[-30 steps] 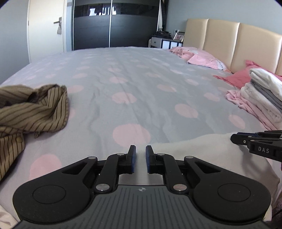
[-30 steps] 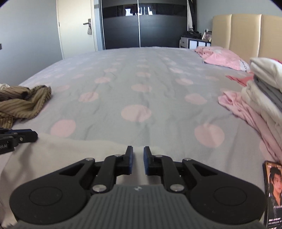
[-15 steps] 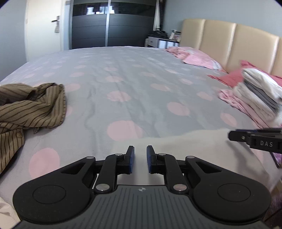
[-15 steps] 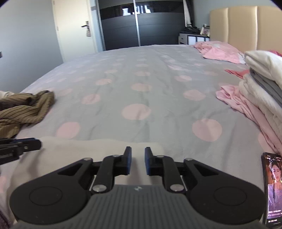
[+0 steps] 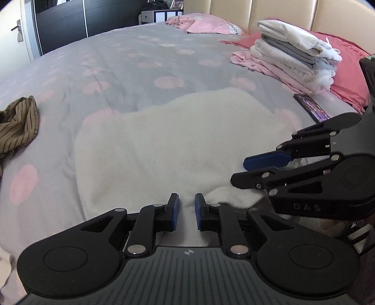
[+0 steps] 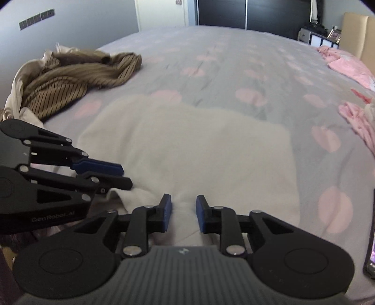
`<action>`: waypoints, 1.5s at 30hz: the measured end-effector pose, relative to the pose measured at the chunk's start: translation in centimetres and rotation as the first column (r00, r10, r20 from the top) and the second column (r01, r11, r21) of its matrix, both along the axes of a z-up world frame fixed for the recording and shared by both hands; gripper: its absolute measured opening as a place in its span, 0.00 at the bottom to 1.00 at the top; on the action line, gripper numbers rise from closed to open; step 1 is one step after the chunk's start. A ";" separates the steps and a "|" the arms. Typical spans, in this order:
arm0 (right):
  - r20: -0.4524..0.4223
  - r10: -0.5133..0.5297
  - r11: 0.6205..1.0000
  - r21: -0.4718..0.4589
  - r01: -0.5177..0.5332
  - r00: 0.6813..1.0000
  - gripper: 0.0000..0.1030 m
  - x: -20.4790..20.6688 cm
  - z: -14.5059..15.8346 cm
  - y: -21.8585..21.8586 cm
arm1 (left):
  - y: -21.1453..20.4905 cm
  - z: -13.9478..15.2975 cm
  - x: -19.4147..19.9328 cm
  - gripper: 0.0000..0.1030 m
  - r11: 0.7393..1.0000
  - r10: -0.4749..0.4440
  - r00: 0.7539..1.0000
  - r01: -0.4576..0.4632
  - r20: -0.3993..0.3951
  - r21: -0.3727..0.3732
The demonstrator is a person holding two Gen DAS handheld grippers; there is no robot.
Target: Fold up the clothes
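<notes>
On the bed (image 5: 131, 58), the white garment (image 5: 178, 140) now lies spread flat, its near edge between both grippers. Left gripper (image 5: 186, 211) stays clenched on the hem; right gripper (image 6: 183, 212) has just been opening, cloth between its slack pads. Both have swung together, so this fold looks laid.

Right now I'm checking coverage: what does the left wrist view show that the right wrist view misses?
Only the left wrist view shows the folded stack whole, on the red pillow. Only the right wrist view shows wall switches. Both show the cream garment, the striped brown garment, the left claw and the right claw.
</notes>
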State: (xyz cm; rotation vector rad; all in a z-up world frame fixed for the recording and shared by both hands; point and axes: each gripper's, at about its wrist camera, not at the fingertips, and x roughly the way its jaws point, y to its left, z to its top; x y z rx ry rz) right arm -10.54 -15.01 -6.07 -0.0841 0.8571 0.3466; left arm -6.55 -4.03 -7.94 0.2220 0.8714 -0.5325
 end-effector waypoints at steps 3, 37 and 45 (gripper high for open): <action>-0.004 -0.001 1.000 0.003 0.001 1.000 0.26 0.0 0.2 -0.1 | 0.3 0.3 0.0 0.14 1.000 0.011 1.000 -0.011 -0.009 -0.007; -0.308 -0.299 0.845 0.355 0.400 0.903 0.71 6.2 -2.7 -10.0 | 9.6 -3.0 6.4 0.47 0.851 0.324 0.878 -0.434 -0.353 -0.297; -0.294 -0.270 0.860 0.354 0.367 0.917 0.61 6.8 -3.1 -8.9 | 9.4 -3.6 7.0 0.49 0.846 0.298 0.886 -0.418 -0.356 -0.330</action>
